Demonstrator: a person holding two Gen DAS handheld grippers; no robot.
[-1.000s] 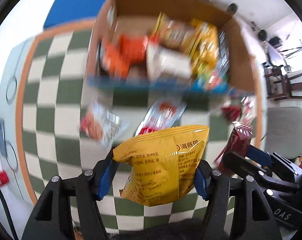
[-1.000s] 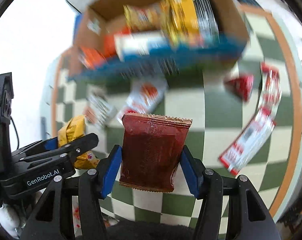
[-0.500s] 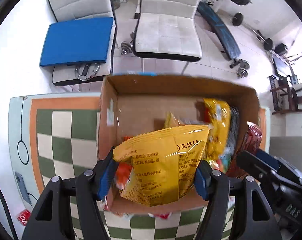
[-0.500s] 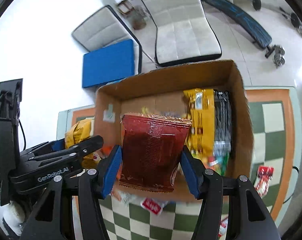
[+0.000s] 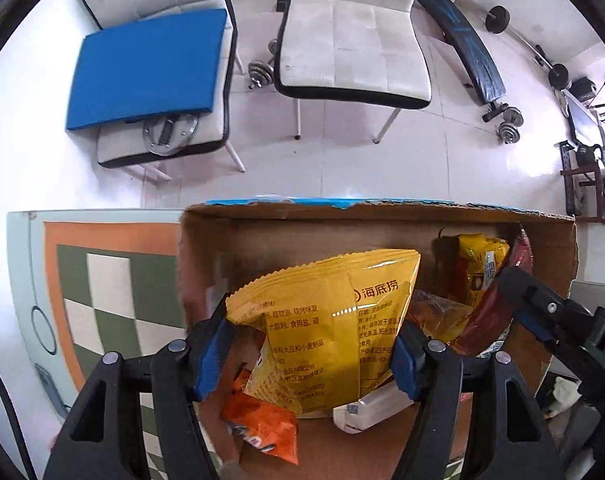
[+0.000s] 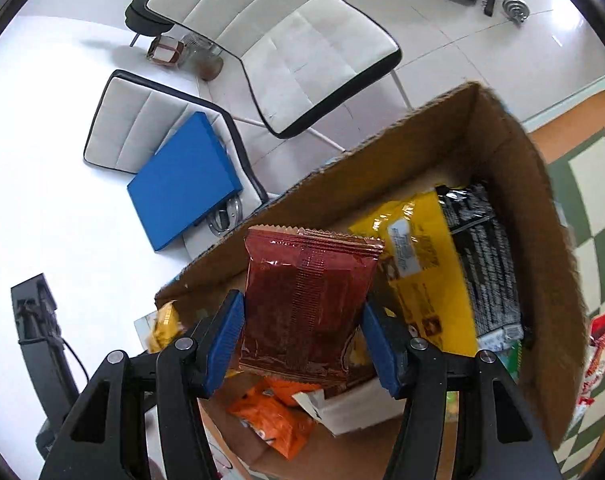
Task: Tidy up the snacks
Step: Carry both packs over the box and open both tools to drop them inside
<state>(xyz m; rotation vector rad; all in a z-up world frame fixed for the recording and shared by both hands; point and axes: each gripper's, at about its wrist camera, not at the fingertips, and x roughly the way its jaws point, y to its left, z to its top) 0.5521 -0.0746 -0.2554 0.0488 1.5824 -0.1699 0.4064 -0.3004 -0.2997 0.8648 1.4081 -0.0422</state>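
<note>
Left gripper (image 5: 314,354) is pointing down over the cardboard box (image 5: 206,248), its blue pads (image 5: 214,350) pinching a yellow bag (image 5: 326,320) by its two side edges. The jaws are opening at this moment, with the bag between them and both pads touching it. The bag is hanging upright above the box's inside, printed side facing the camera.

Right gripper (image 6: 302,340) is tilting down over the same box (image 6: 542,240), clenching a dark red packet (image 6: 306,304) between its blue pads (image 6: 224,338); the packet is standing upright, crimped top edge up, over the box's middle. In the left view this gripper (image 5: 542,312) is showing at the right, just beside the box's right wall, with the red packet (image 5: 486,316) on it.

Inside the box: an orange pack (image 6: 274,420) and a white pouch (image 6: 350,404) are lying on the floor near the front, and a yellow-black bag (image 6: 442,272) is leaning against the right side. A red sachet (image 6: 600,340) is lying on the checkered mat (image 6: 590,184), outside the box's right wall. The box is sitting at the table's far edge. Beyond it two white chairs (image 5: 350,28) are standing on the tiled floor, one carrying a blue pad (image 5: 146,68).
</note>
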